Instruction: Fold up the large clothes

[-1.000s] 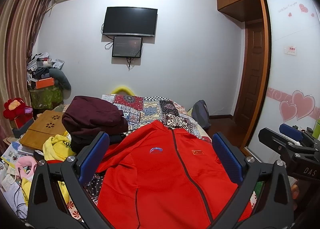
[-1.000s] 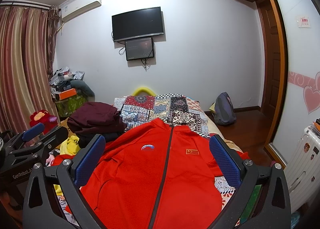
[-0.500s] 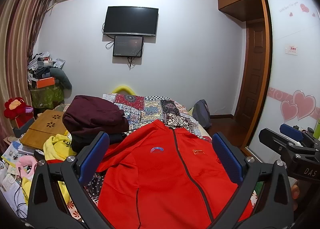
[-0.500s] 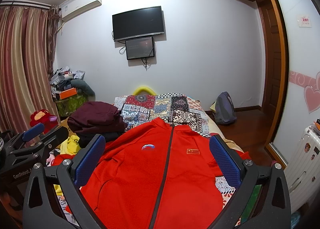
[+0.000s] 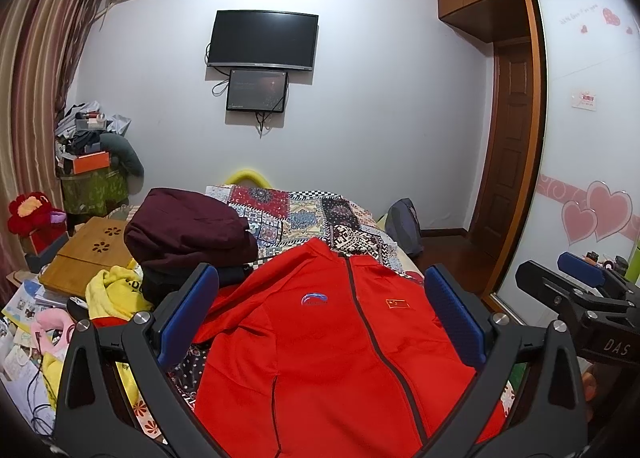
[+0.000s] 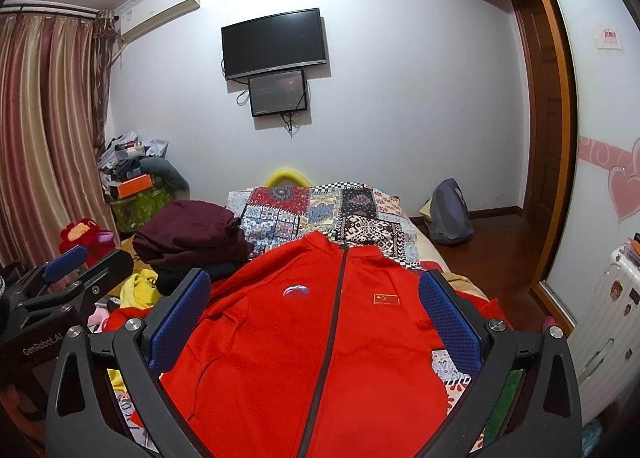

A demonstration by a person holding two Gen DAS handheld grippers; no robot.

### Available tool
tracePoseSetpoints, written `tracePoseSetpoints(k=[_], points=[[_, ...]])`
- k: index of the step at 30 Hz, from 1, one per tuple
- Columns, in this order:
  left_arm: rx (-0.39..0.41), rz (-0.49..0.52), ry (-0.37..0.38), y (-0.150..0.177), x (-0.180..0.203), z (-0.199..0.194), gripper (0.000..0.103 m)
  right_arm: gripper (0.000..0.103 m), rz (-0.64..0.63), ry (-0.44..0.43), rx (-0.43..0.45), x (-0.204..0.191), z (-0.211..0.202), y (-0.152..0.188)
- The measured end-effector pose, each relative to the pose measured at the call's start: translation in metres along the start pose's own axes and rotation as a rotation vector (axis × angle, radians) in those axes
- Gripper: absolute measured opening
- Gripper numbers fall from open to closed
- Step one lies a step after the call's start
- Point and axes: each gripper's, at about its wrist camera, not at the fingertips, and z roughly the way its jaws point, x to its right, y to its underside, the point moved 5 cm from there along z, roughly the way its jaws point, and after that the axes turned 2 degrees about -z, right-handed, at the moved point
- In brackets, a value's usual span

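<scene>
The red zip-front track jacket [image 6: 320,338] looks soft, light and floppy to me, so I would pinch a sleeve edge or the hem corners, not the slick middle. It lies flat, front up, zipped, collar far, on the patchwork bedspread [image 6: 320,206]. My left gripper [image 5: 320,314] and right gripper [image 6: 316,314] hover above it, jaws wide apart, empty. A folded maroon garment [image 5: 188,222] sits far left.

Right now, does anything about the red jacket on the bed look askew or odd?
Mostly no. The red jacket lies flat, front up and zipped, on the patchwork bedspread. Only its sleeve on the side of the maroon clothes pile lies bunched and creased. Both grippers are open.
</scene>
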Motion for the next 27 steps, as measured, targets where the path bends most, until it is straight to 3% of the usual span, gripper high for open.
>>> tracePoseSetpoints(k=[16, 27], points=[[-0.061, -0.041, -0.056, 0.006, -0.024, 0.035, 0.103, 0.103, 0.009, 0.003, -0.062, 0.002, 0.024, 0.002], [-0.093, -0.124, -0.227, 0.011, -0.108, 0.096, 0.103, 0.103, 0.048, 0.007, -0.179, 0.013, 0.084, 0.015]])
